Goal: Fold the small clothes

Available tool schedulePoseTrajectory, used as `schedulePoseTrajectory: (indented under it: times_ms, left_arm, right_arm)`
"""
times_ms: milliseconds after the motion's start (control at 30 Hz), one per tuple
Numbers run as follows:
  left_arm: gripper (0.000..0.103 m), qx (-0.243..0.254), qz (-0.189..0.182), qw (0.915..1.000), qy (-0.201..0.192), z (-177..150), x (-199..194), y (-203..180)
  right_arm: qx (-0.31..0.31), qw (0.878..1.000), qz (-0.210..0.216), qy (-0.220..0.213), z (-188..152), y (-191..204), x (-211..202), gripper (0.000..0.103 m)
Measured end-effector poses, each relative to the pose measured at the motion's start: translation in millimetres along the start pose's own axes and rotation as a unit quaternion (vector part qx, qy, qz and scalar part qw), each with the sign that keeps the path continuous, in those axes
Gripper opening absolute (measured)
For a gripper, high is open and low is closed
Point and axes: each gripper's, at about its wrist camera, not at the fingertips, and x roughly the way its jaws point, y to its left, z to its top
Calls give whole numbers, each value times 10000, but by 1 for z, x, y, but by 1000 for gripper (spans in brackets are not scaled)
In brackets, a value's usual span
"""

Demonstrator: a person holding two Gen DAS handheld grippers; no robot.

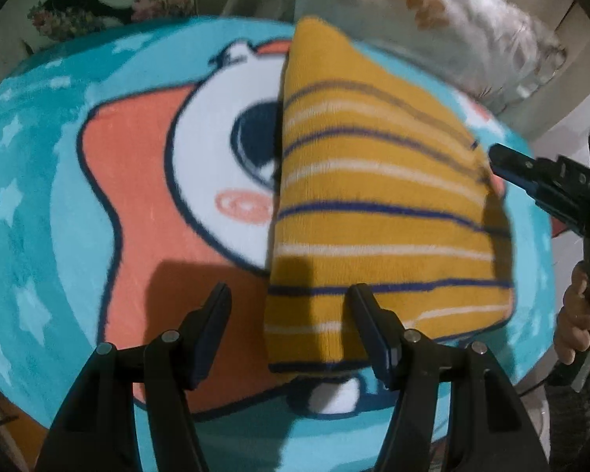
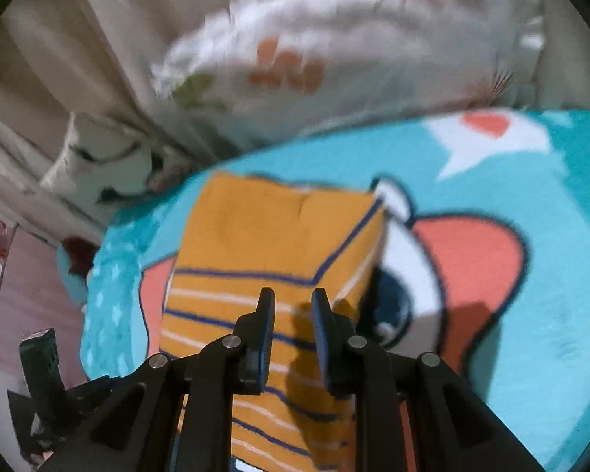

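The fold looks mid-way: the striped yellow garment [image 1: 377, 204] lies doubled on the cartoon mat [image 1: 59, 196], ahead of both claws; the left claw [image 1: 291, 306] stands apart, empty, straddling its near corner; the right claw [image 2: 293, 306], narrowly apart, grips nothing. Next, I judge, comes pinching an edge for another fold. Only the right view shows the turned-over flap; only the left shows a hand [image 1: 578, 314].
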Motion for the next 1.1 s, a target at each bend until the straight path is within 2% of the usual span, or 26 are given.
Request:
schedulePoseTrajectory:
  times_ms: [100, 233, 333, 433, 500, 567, 633, 667, 733, 800, 867, 933, 1000, 1033, 1067, 1100]
  left_arm:
    - [62, -171, -144, 9997, 89, -3, -1, 6]
    - [62, -152, -55, 9999, -59, -6, -20, 9]
    - [62, -241, -83, 9996, -103, -12, -30, 13]
    - [63, -337, -130, 9993, -124, -19, -37, 15]
    - [63, -356, -124, 9991, -182, -23, -42, 15]
    - [63, -378, -100, 9990, -237, -23, -44, 13]
    - [62, -434, -85, 9986, -277, -26, -48, 15]
    - [62, -471, -83, 9985, -283, -27, -50, 17]
    - [63, -551, -61, 9980, -308, -31, -54, 20]
    - [63, -612, -15, 9975, -340, -35, -58, 24]
    - [63, -674, 15, 9971, -362, -39, -61, 28]
    - [63, -745, 45, 9966, -359, -44, -62, 31]
    - [63, -811, 92, 9961, -331, -49, -62, 34]
    - [63, -850, 110, 9958, -313, -50, -61, 35]
    - [63, -885, 119, 9956, -300, -52, -61, 38]
    - [63, -911, 128, 9953, -298, -53, -61, 40]
  right_arm:
    - [134, 9988, -255, 393, -5, -14, 38, 21]
    - [312, 9991, -243, 136, 4, -14, 24, 25]
    - [-59, 9994, -326, -140, 10, 8, 5, 25]
    - [-305, 9990, -128, -314, 16, 32, -4, 25]
    - [-417, 9982, 353, -264, 20, 49, -1, 25]
    - [-377, 9940, 1028, 30, 24, 64, 14, 26]
    - [-113, 9764, 2035, 714, 20, 71, 47, 28]
    - [38, 9688, 2279, 977, 17, 73, 63, 29]
    - [96, 9682, 2212, 1166, 13, 78, 91, 30]
    - [319, 9596, 2416, 1406, 18, 78, 117, 29]
    - [701, 9523, 2582, 1472, 34, 73, 135, 29]
    - [911, 9526, 2522, 1439, 50, 68, 143, 29]
    - [1036, 9606, 2255, 1250, 74, 64, 149, 30]
    - [1018, 9652, 2098, 1181, 81, 63, 149, 34]
    - [984, 9727, 1814, 1060, 90, 63, 150, 44]
    - [959, 9800, 1501, 891, 98, 60, 146, 50]
